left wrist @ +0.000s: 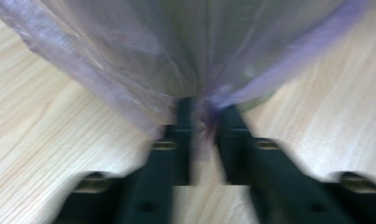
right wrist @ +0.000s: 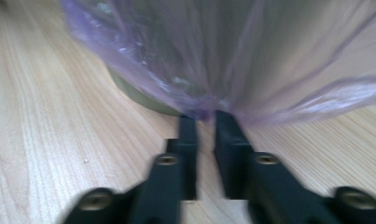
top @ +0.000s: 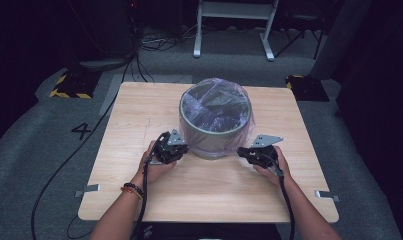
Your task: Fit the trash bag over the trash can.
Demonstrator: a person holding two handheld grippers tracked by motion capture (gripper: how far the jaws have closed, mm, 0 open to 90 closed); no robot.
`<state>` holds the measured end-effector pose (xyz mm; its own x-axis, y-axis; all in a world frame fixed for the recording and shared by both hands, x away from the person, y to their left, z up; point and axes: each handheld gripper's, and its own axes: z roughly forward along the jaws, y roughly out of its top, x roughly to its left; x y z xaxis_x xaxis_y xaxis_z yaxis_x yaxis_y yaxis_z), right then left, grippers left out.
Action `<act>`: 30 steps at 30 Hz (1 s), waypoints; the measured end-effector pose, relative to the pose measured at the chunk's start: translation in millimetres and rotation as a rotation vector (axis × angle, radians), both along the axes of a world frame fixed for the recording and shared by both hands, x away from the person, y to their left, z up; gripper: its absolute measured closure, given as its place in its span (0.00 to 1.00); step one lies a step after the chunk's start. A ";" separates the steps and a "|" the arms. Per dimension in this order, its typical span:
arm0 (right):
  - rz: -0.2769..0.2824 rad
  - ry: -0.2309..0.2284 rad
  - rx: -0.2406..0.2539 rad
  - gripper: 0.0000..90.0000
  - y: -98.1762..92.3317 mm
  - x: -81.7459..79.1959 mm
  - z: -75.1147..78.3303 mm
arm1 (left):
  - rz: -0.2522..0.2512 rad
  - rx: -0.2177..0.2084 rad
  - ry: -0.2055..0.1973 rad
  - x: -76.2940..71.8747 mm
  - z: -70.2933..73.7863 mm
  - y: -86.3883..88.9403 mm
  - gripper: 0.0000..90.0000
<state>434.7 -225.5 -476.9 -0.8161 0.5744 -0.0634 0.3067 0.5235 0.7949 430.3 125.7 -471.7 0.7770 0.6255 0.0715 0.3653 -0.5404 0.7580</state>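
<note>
A round grey bin (top: 215,136) stands at the middle of the wooden table (top: 139,115), with a translucent purple bag (top: 216,100) stretched over its mouth and hanging down its sides. My left gripper (top: 181,148) is low at the bin's left foot. In the left gripper view its jaws (left wrist: 205,109) stand close together, with the bag's film (left wrist: 129,70) gathered and pinched between them. My right gripper (top: 243,151) is at the bin's right foot. In the right gripper view its jaws (right wrist: 205,115) hold the bunched hem of the bag (right wrist: 223,56), and the bin's base (right wrist: 143,100) shows behind.
Bare tabletop lies in front of the bin, between the person's forearms. Metal brackets (top: 89,190) stick out at the table's near corners. On the floor behind are a white frame (top: 234,30), cables (top: 139,60) and two yellow-and-black striped blocks (top: 71,85).
</note>
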 end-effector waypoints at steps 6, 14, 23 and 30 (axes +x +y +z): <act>-0.004 -0.043 0.041 0.54 -10.4 -8.3 12.9 | 0.035 -0.079 -0.015 -5.8 9.0 14.6 0.33; -0.025 -0.115 0.116 0.36 -35.6 -17.6 42.0 | 0.005 -0.159 -0.068 -13.6 29.4 32.1 0.18; 0.021 -0.135 0.067 0.33 -42.2 -16.7 67.0 | 0.067 -0.147 -0.126 4.6 54.9 31.6 0.27; 0.045 -0.034 -0.104 0.31 -41.5 -12.0 39.4 | 0.098 -0.202 -0.117 20.9 56.4 34.0 0.33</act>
